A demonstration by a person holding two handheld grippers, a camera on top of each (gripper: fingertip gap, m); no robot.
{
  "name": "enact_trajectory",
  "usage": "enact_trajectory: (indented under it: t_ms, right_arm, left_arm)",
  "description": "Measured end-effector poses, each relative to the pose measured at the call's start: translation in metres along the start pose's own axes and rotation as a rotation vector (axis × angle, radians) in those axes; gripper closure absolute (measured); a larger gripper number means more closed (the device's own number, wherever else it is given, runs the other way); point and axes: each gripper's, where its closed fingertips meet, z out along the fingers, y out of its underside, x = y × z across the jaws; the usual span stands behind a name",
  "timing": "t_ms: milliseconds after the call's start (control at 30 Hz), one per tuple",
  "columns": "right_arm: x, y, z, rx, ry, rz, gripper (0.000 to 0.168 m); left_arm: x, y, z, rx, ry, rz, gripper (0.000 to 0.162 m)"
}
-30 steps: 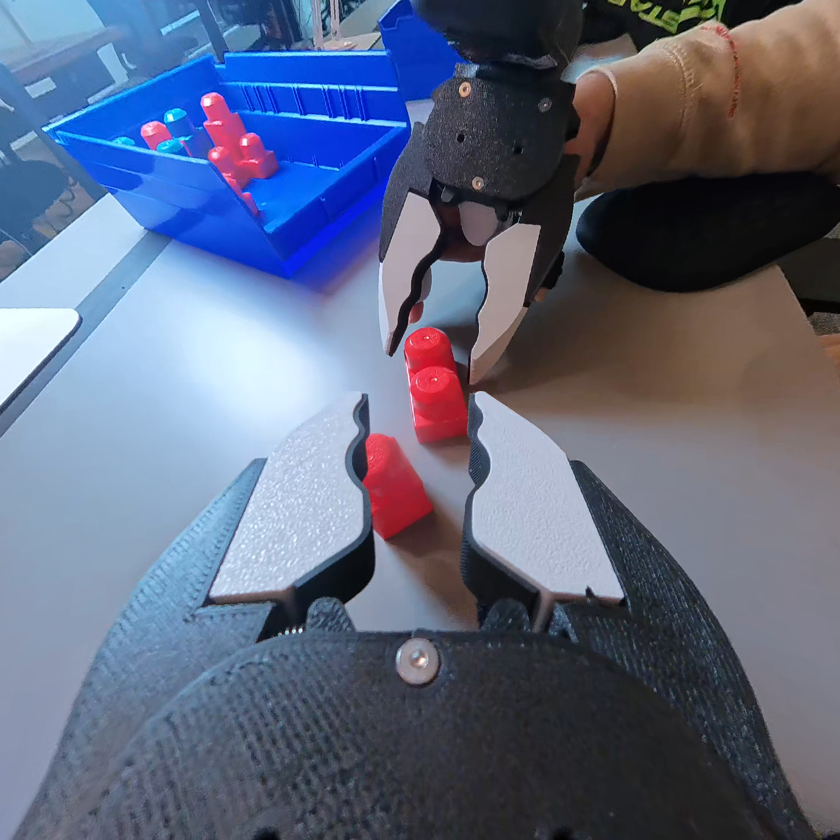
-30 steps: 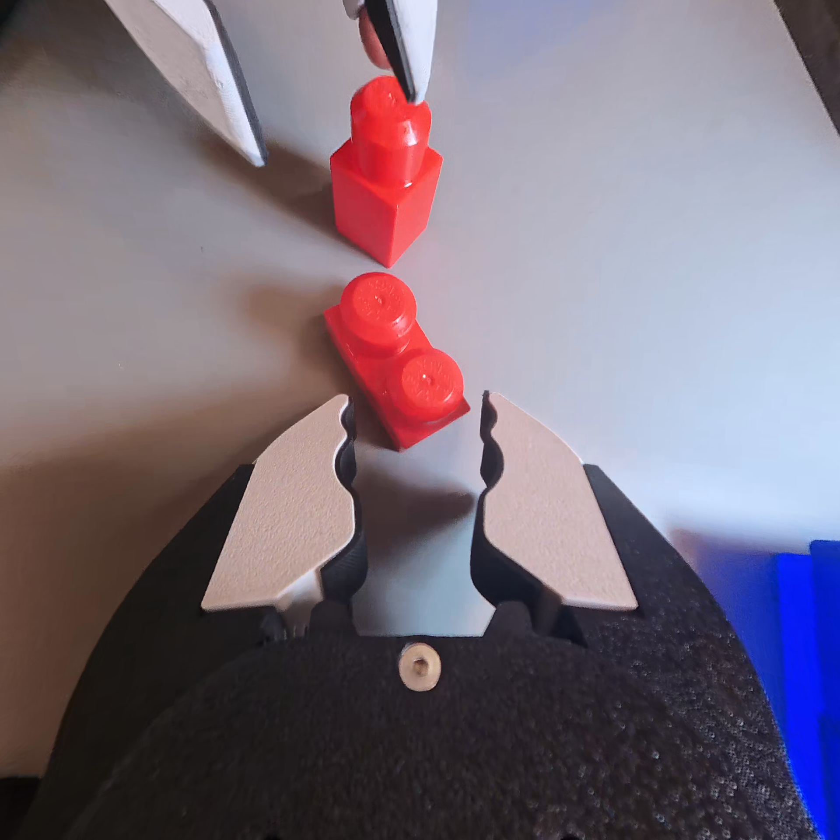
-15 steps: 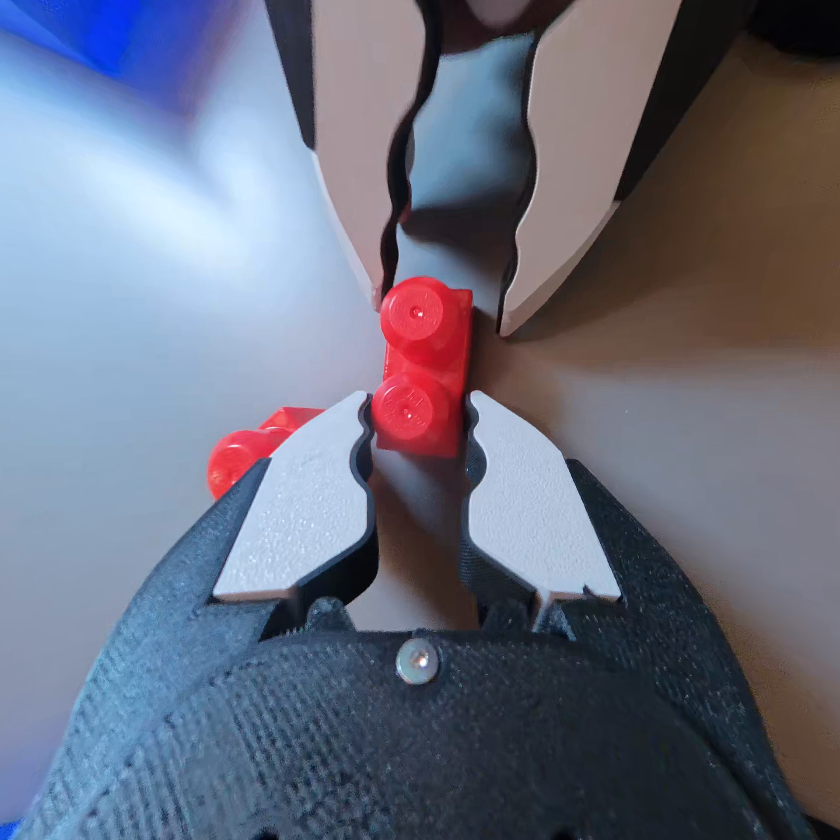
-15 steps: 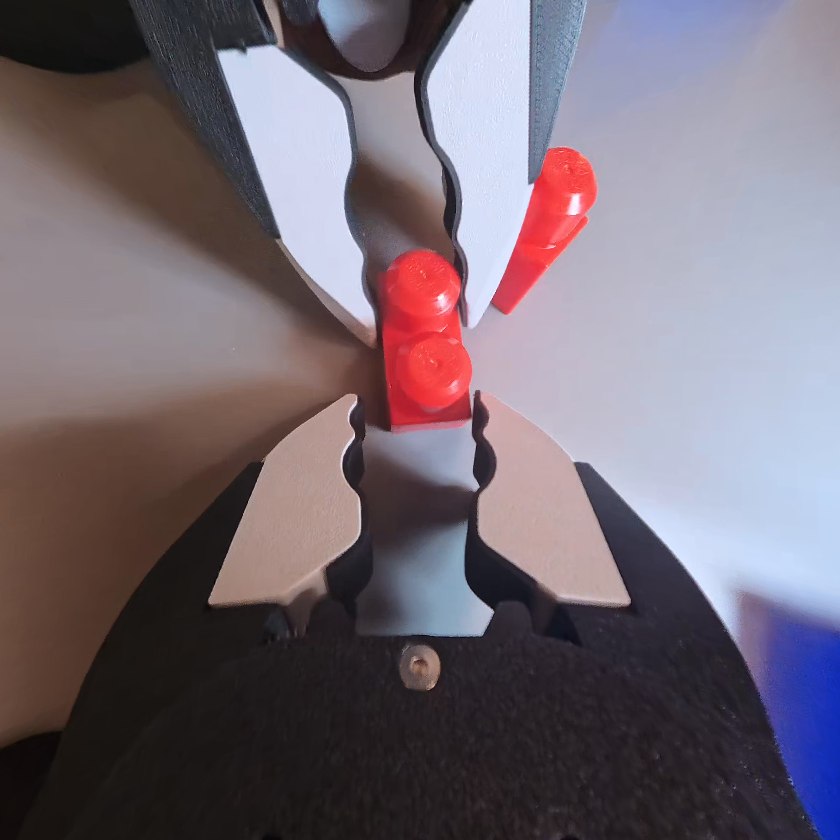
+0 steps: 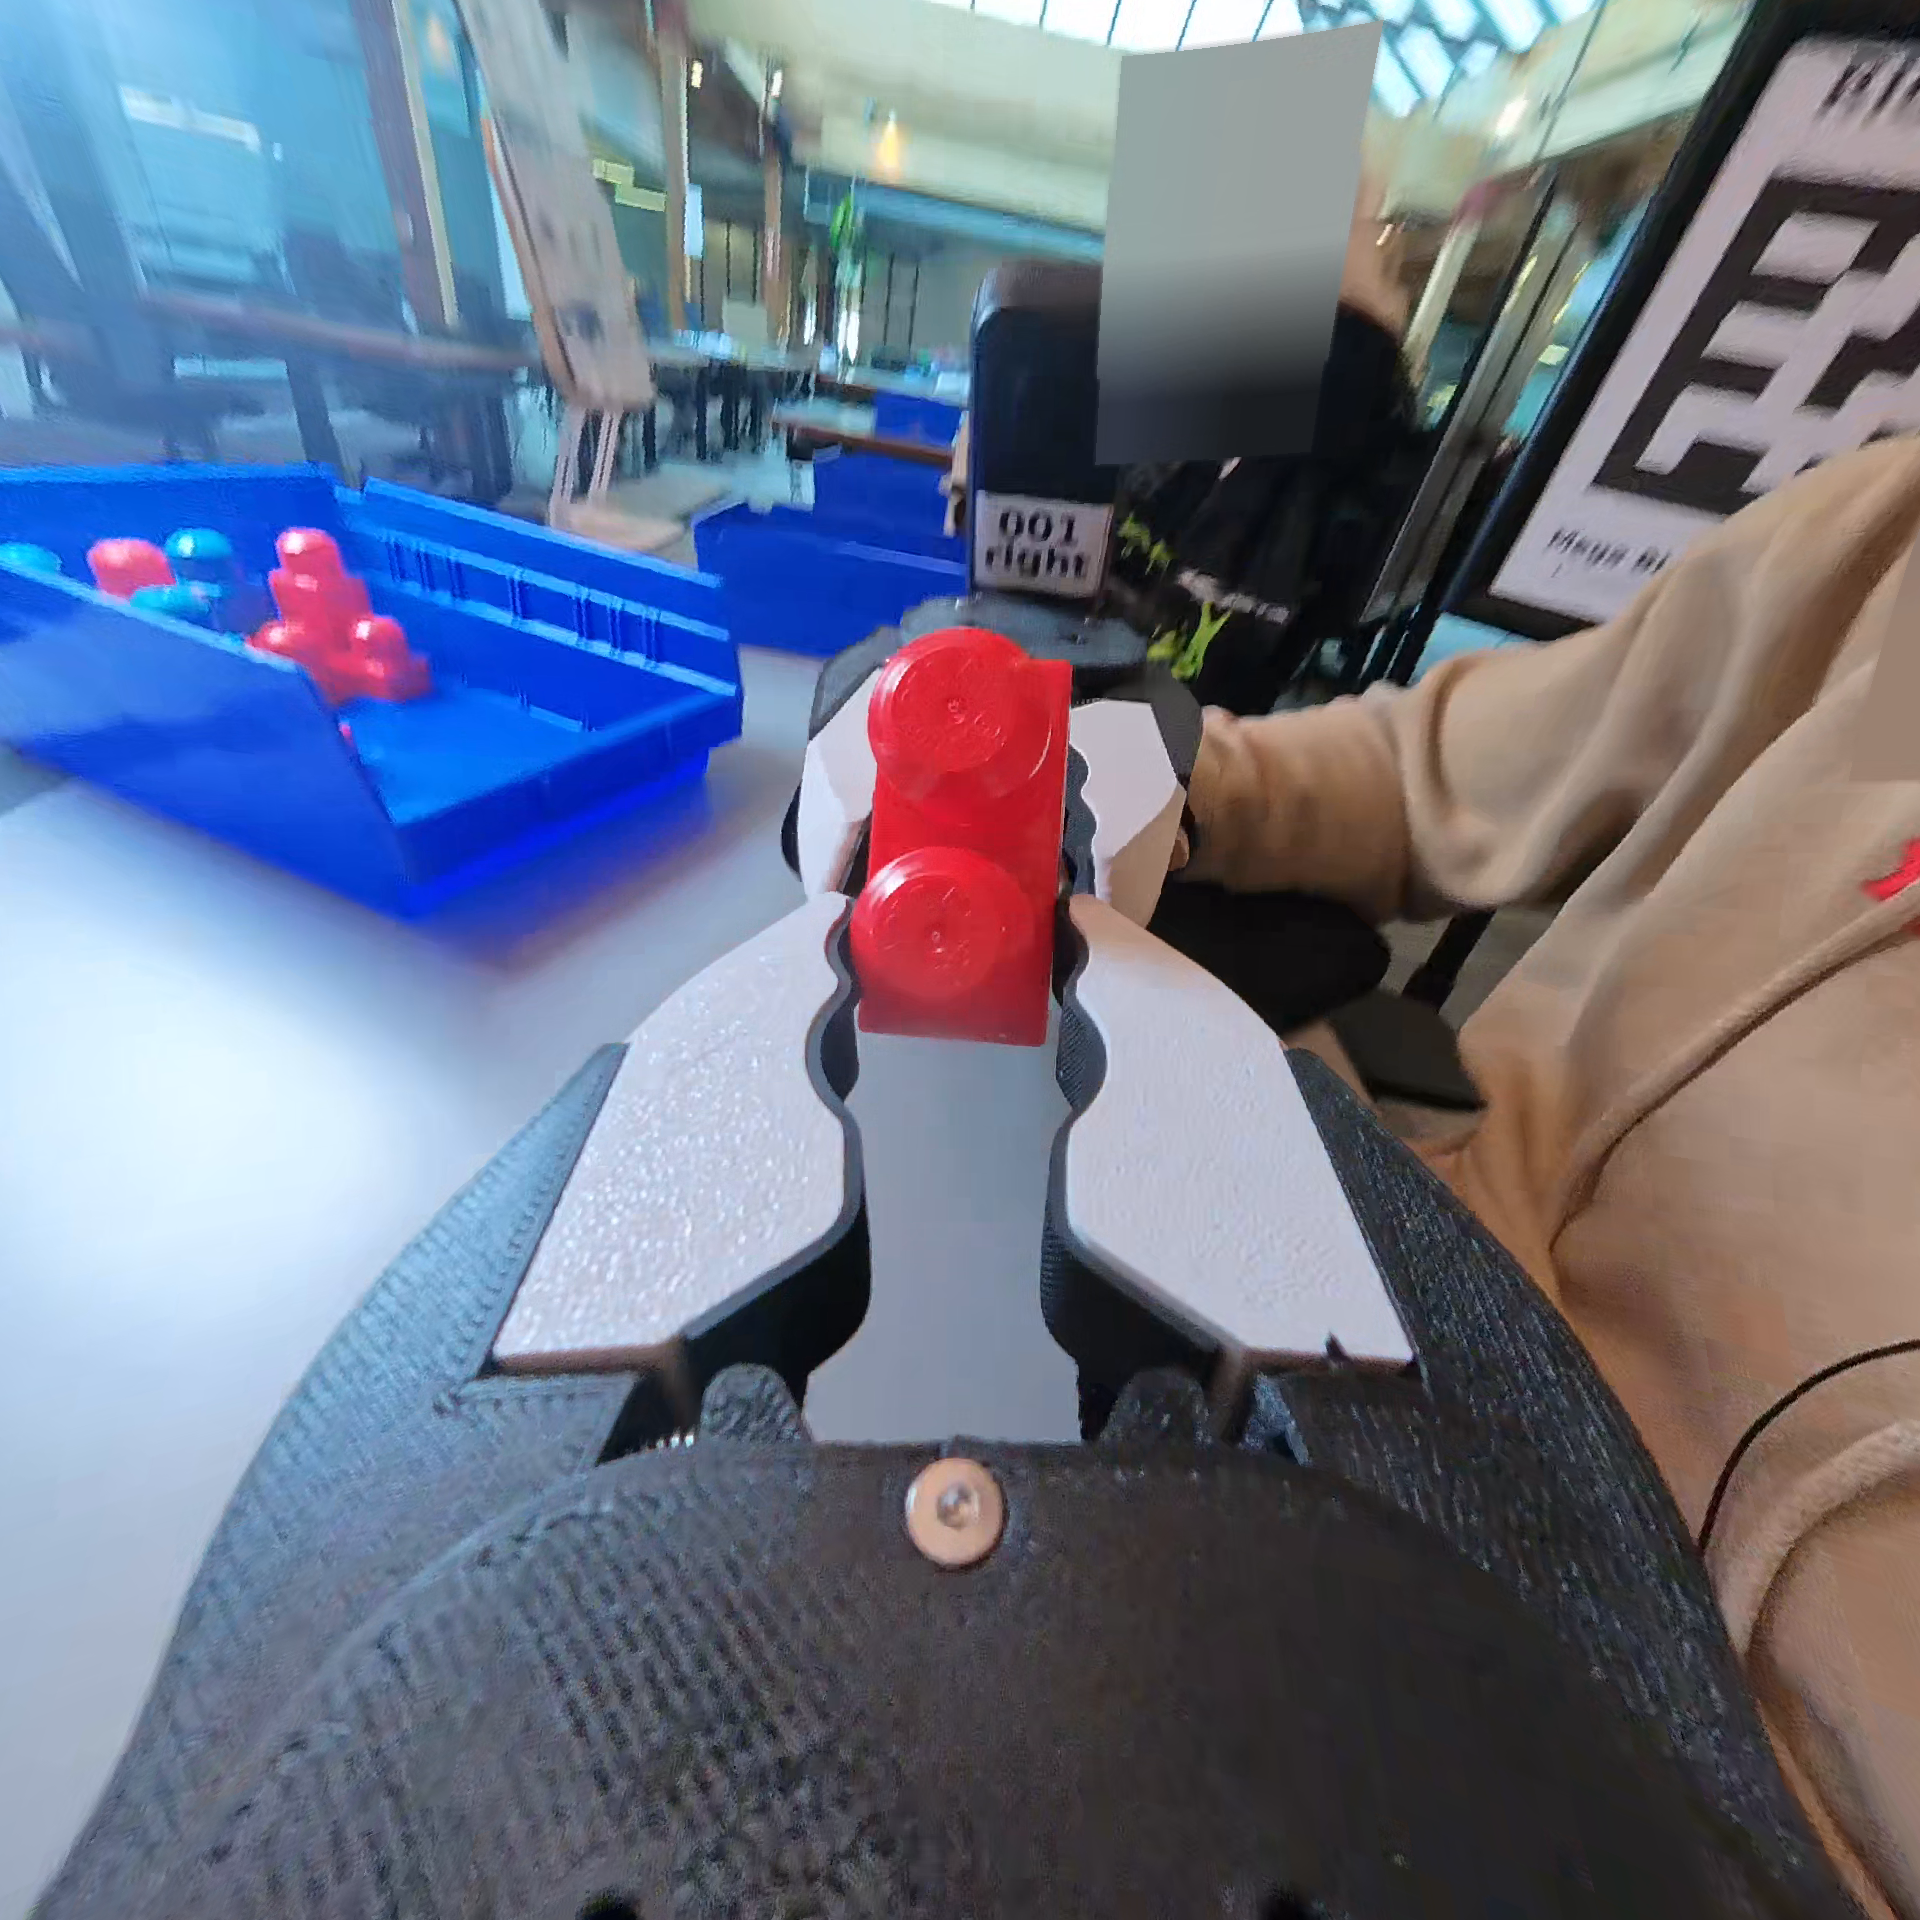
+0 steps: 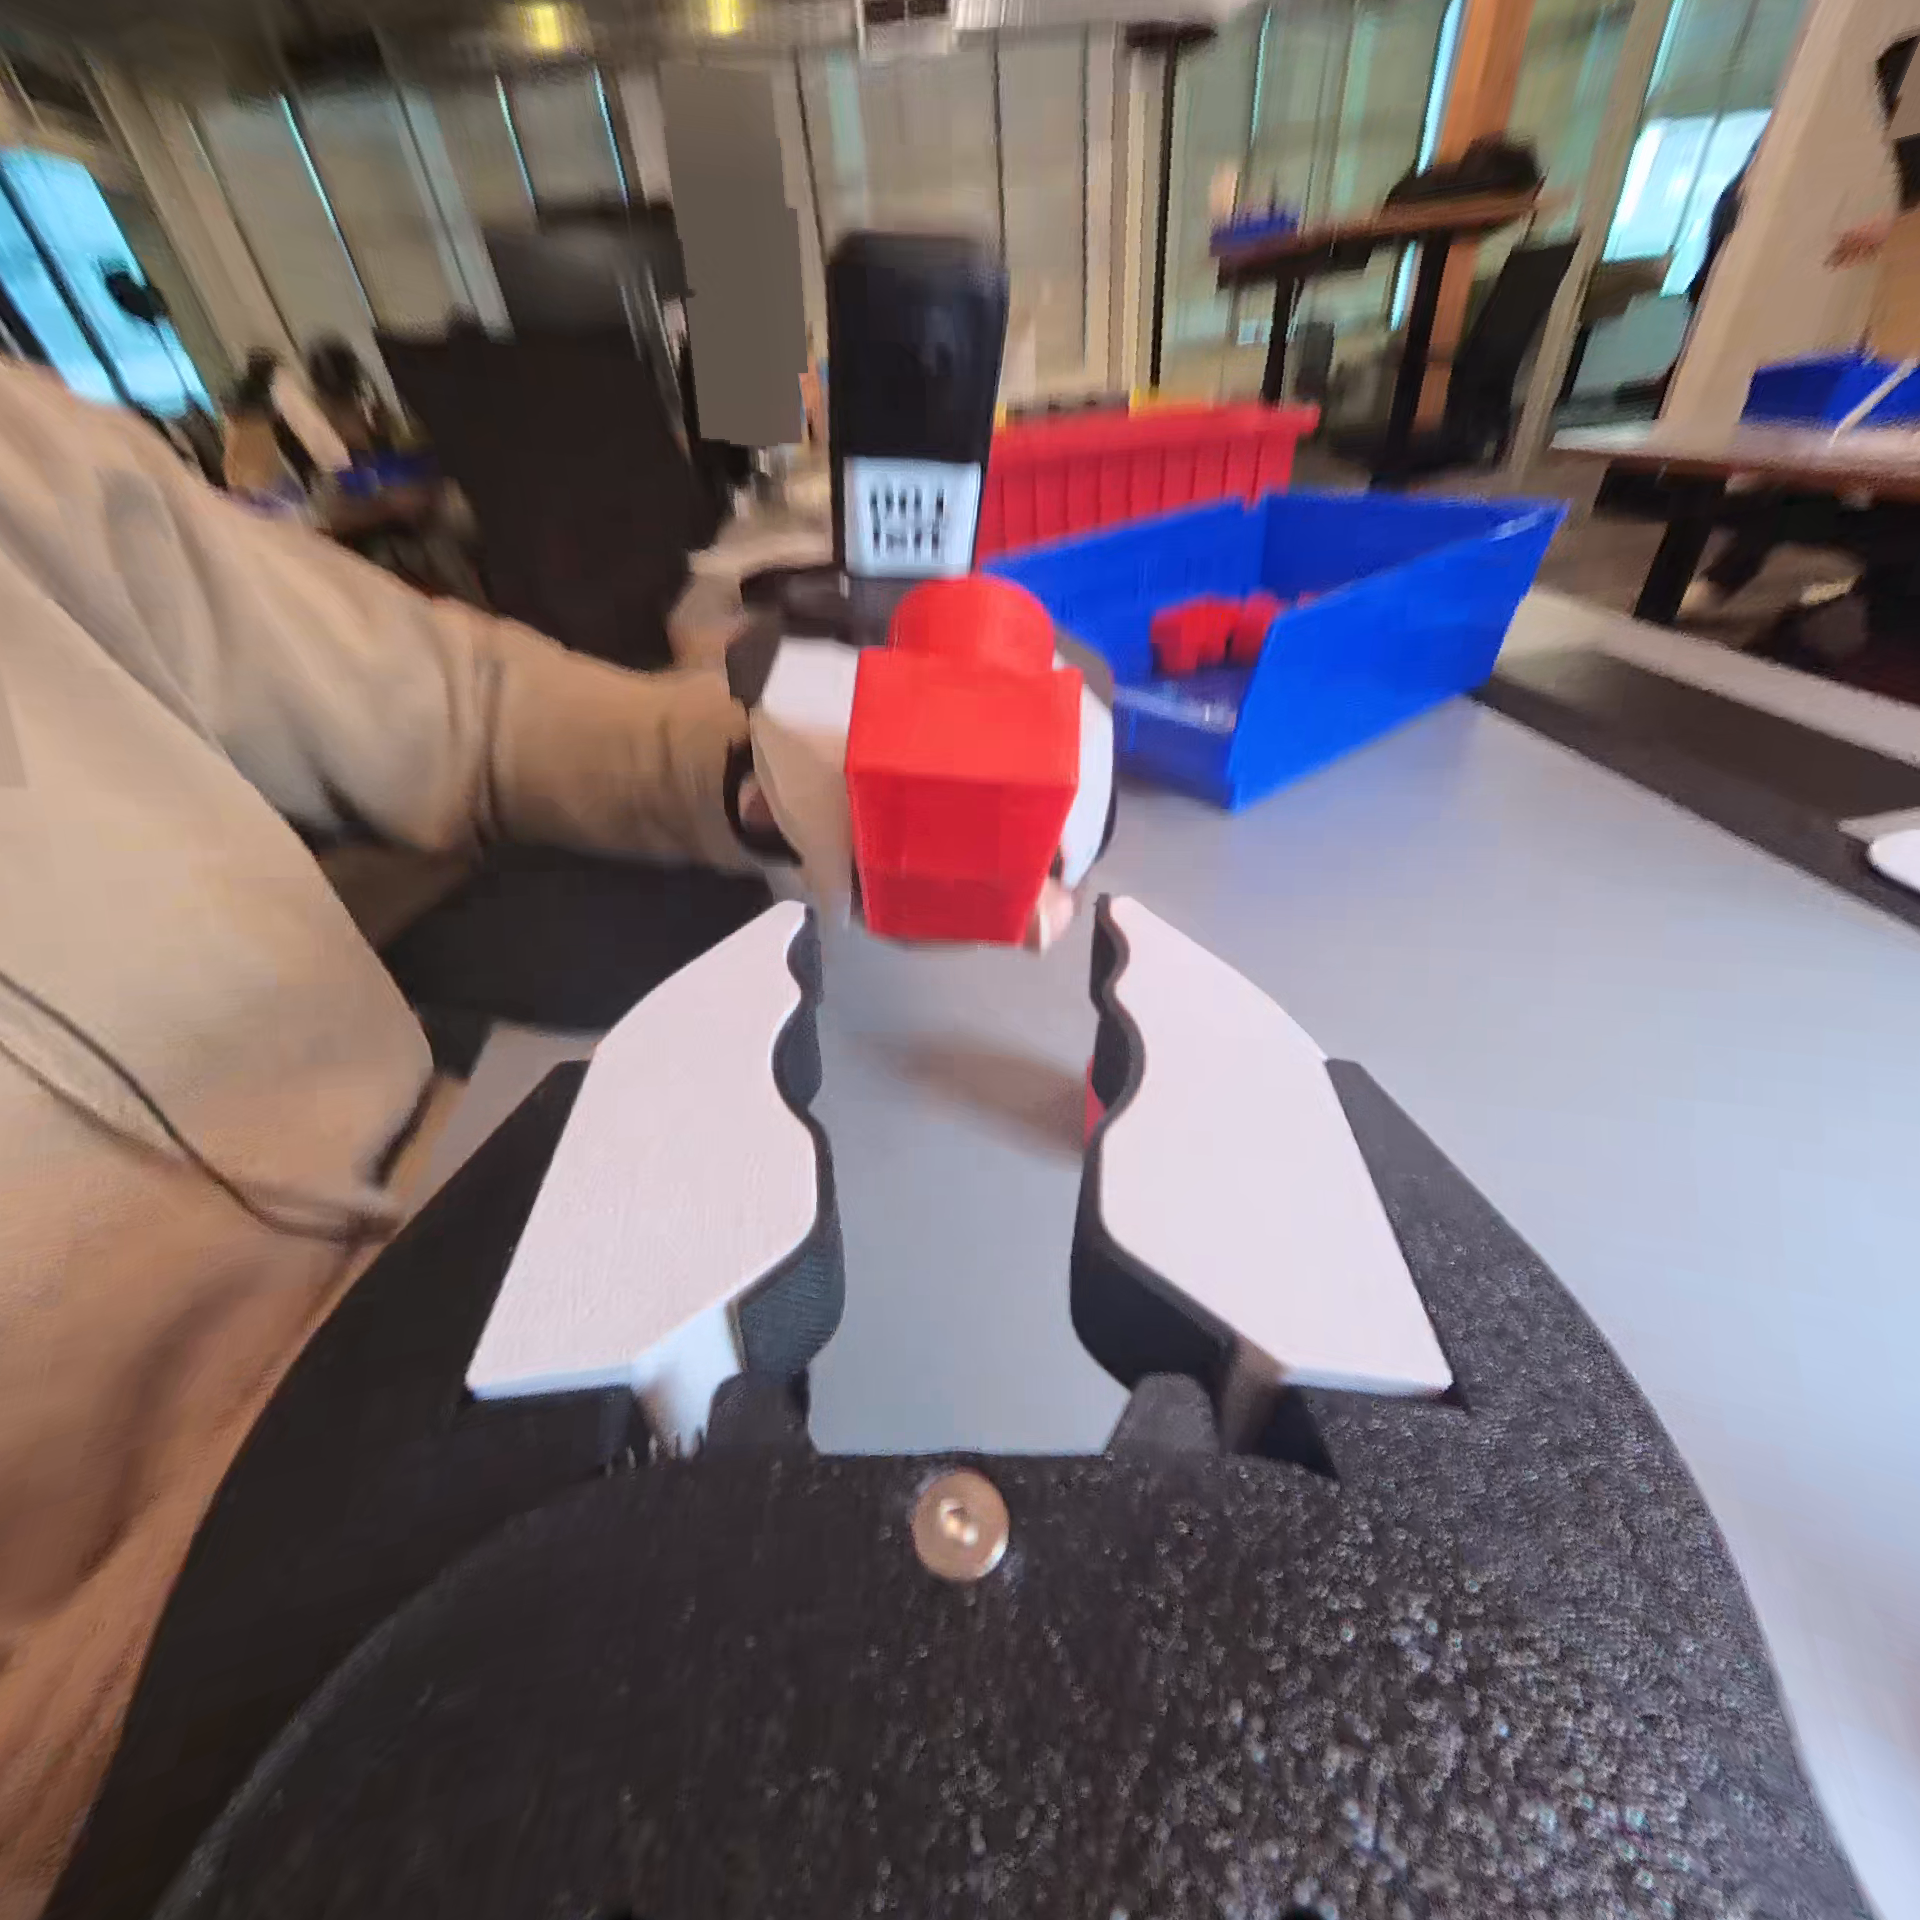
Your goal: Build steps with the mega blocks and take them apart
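Observation:
A red two-stud mega block (image 5: 966,790) is held off the grey table, studs facing the left wrist camera. My left gripper (image 5: 951,935) is shut on its near end. In the right wrist view the same block (image 6: 956,790) is blurred and sits between the left gripper's white fingers (image 6: 800,717). My right gripper (image 6: 951,925) is open, its tips just short of the block and wider than it. Its fingers (image 5: 1132,790) show behind the block in the left wrist view. A sliver of another red block (image 6: 1091,1101) on the table is mostly hidden by my right finger.
A blue bin (image 5: 551,790) with red and teal blocks (image 5: 332,634) stands at the left on the table (image 5: 208,1091); it also shows in the right wrist view (image 6: 1340,675), with a red bin (image 6: 1143,457) behind it. A person's beige sleeve (image 5: 1558,727) is close on the right. Less than 4 cm separates the two grippers' tips.
My left gripper has closed on the two-stud block and lifted it off the table. Both grippers have tilted up from looking down at the table to looking level. The right stays open.

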Motion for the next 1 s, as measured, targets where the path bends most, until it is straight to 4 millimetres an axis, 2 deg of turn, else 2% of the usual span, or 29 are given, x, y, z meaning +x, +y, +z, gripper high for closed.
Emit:
enact_trajectory:
  t_ms: [67, 167, 467, 533, 600, 633, 700, 767, 833, 900, 1000]
  right_arm:
    - [-0.003, -0.018, 0.0, 0.109, 0.014, 0.03, 0.119]
    - [-0.006, -0.031, 0.001, 0.19, 0.028, 0.066, 0.129]
    - [-0.005, -0.034, -0.002, 0.2, 0.056, 0.035, 0.134]
    - [0.0, -0.04, -0.01, 0.2, 0.071, 0.024, 0.134]
    - [0.011, -0.044, -0.021, 0.182, 0.12, 0.011, 0.134]
    - [0.017, -0.043, -0.026, 0.162, 0.148, 0.0, 0.134]
    - [0.031, -0.039, -0.034, 0.123, 0.218, -0.024, 0.134]
    - [0.042, -0.031, -0.038, 0.09, 0.266, -0.018, 0.134]
    - [0.05, -0.022, -0.037, 0.054, 0.291, 0.004, 0.134]
    - [0.055, -0.012, -0.034, 0.02, 0.303, 0.014, 0.134]
    - [0.057, -0.004, -0.032, -0.018, 0.312, 0.011, 0.133]
  left_arm:
    - [0.005, -0.007, 0.002, 0.058, 0.023, -0.012, 0.127]
    - [0.009, -0.012, 0.005, 0.106, 0.034, -0.032, 0.127]
    - [0.008, -0.012, 0.003, 0.099, 0.017, -0.017, 0.125]
    - [-0.002, -0.015, -0.005, 0.057, -0.04, 0.023, 0.112]
    - [-0.028, -0.018, -0.02, 0.015, -0.166, 0.031, 0.114]
    - [-0.044, -0.01, -0.027, -0.061, -0.246, 0.031, 0.114]
    - [-0.067, 0.02, -0.039, -0.26, -0.358, 0.002, 0.108]
    - [-0.072, 0.058, -0.042, -0.458, -0.384, -0.09, 0.099]
    - [-0.075, 0.087, -0.041, -0.596, -0.43, -0.094, 0.099]
    - [-0.077, 0.101, -0.037, -0.688, -0.472, -0.026, 0.102]
    - [-0.078, 0.105, -0.031, -0.755, -0.509, 0.06, 0.112]
